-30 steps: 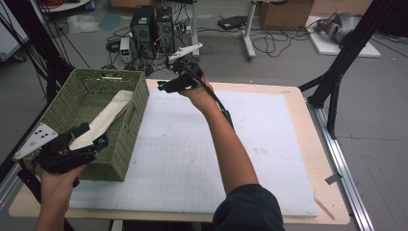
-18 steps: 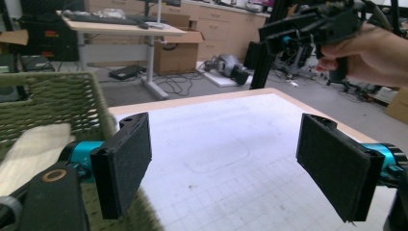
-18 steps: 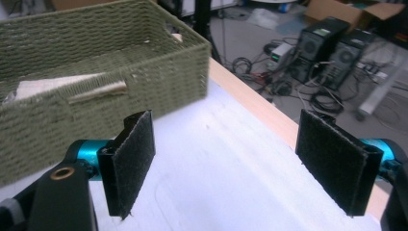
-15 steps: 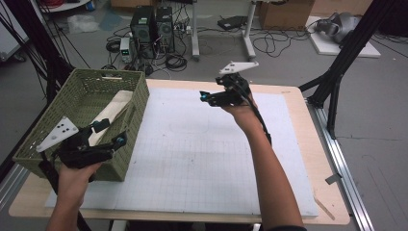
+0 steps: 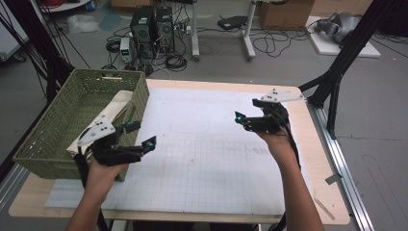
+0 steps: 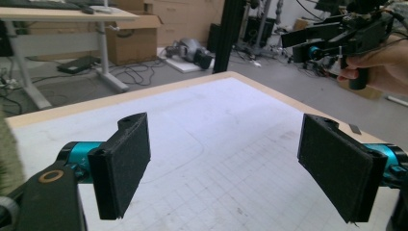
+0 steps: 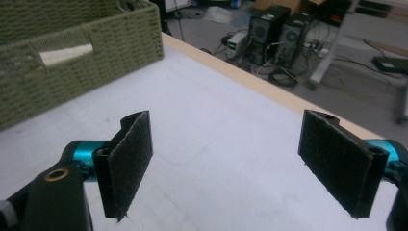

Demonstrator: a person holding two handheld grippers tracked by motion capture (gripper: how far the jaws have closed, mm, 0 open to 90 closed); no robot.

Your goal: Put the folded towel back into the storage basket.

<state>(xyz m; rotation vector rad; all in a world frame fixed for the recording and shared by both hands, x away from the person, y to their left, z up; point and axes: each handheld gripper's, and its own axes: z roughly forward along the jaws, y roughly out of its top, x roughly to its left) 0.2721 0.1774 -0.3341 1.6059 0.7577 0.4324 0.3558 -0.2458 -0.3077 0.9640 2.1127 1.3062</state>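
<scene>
Here, a green woven basket (image 5: 72, 120) at the table's left edge, holding a pale cloth (image 5: 118, 103) that drapes over its near right wall. Just beside that wall, the left gripper (image 5: 143, 136), held off the white mat (image 5: 202, 144), jaws spread wide with nothing between them. Well apart, over the mat's right side, the right gripper (image 5: 239, 119), likewise raised, jaws parted and empty, pointing left toward the basket. Beneath the mat, a wooden table (image 5: 317, 144); beyond its far edge, computer towers (image 5: 154, 24) and cables on the floor.
</scene>
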